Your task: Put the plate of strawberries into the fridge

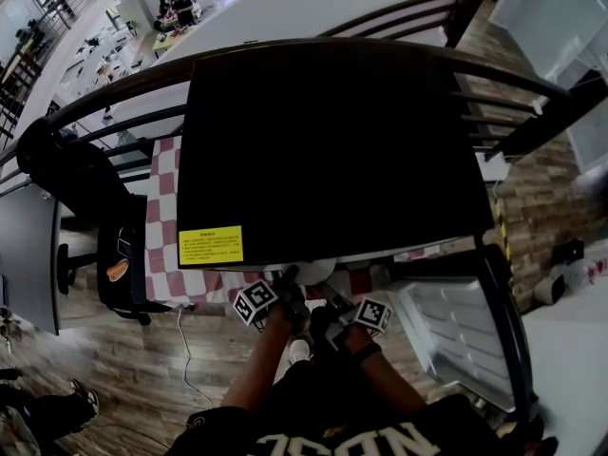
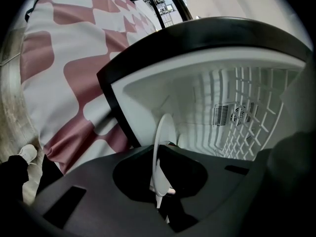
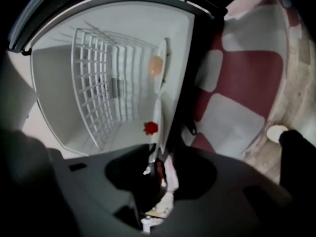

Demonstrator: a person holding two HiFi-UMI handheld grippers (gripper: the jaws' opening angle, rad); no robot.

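Reaching into the open fridge (image 1: 332, 141) from its near side, we have both tools at the mouth of its white compartment; our left gripper (image 2: 160, 194) is clamped on the rim of the white plate (image 2: 163, 142), which shows edge-on and reaches past the threshold into the fridge; our right gripper (image 3: 155, 174) has its jaws well apart, the plate's rim running between them with no pad pressing it; one red strawberry (image 3: 151, 128) shows on the plate, near the wire shelf (image 3: 94, 83); a red-and-white checked cloth (image 1: 161, 207) lies left of the fridge; a yellow label (image 1: 211, 245) sits on its black top
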